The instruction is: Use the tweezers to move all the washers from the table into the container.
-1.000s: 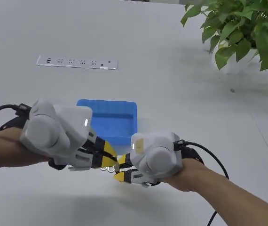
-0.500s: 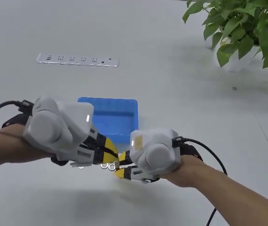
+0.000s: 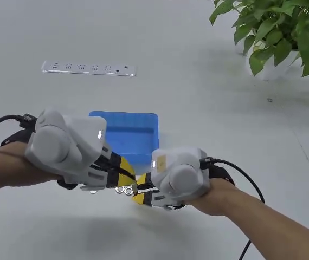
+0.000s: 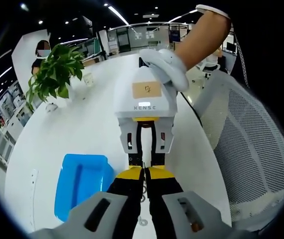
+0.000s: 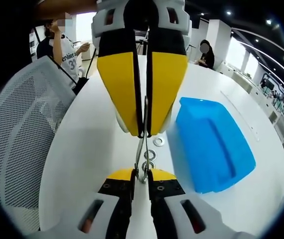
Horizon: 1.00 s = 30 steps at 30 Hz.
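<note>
Left gripper and right gripper both clamp the tweezers. Washers at six o'clock of container: light, flat, slippery; I'd nip each by its rim.

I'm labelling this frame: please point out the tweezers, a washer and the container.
tweezers point(image 5: 142, 149), right gripper view, on the metal legs.
washer point(image 5: 155, 142), right gripper view, on its metal ring.
container point(image 3: 137, 132), head view, on its bare blue floor.
</note>
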Available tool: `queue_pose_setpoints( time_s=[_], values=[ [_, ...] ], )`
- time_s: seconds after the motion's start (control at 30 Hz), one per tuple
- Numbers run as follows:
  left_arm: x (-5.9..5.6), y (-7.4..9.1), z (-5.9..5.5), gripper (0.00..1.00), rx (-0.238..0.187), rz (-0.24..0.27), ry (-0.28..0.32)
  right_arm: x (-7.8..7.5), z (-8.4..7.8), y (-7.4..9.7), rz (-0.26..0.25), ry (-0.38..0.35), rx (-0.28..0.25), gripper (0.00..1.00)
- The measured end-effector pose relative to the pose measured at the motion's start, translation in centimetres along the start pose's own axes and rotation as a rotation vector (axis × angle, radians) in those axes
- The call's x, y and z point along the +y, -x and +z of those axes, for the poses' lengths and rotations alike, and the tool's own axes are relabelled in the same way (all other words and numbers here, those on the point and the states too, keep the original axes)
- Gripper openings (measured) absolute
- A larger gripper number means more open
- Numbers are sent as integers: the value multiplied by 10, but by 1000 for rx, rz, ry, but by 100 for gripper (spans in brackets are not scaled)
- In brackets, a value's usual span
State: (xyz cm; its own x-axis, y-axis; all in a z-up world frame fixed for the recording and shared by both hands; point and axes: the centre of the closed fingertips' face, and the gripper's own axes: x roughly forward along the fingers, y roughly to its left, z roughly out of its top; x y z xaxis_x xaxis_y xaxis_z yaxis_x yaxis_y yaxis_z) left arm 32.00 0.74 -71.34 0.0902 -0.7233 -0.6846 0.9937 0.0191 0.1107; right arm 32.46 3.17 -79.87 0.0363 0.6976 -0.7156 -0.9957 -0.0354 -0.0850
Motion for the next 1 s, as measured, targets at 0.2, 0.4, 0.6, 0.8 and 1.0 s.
queue_pose_setpoints(
  time_s=[0.2,0.4,0.6,0.8,1.0],
  values=[
    [3,-1,0,6,-4,4,3,-1,0,2,-6,-7,-2,13],
    [4,-1,0,6,-8,0,10,-1,1,5,-19,-30,-8,12],
    [3,-2,0,6,-9,-3,13,0,0,5,-15,-45,-8,11],
    [1,-1,-1,6,0,-6,8,0,1,4,-12,-44,-4,10],
    [0,1,2,6,4,-4,2,0,2,7,-14,-44,-6,10]
  ],
)
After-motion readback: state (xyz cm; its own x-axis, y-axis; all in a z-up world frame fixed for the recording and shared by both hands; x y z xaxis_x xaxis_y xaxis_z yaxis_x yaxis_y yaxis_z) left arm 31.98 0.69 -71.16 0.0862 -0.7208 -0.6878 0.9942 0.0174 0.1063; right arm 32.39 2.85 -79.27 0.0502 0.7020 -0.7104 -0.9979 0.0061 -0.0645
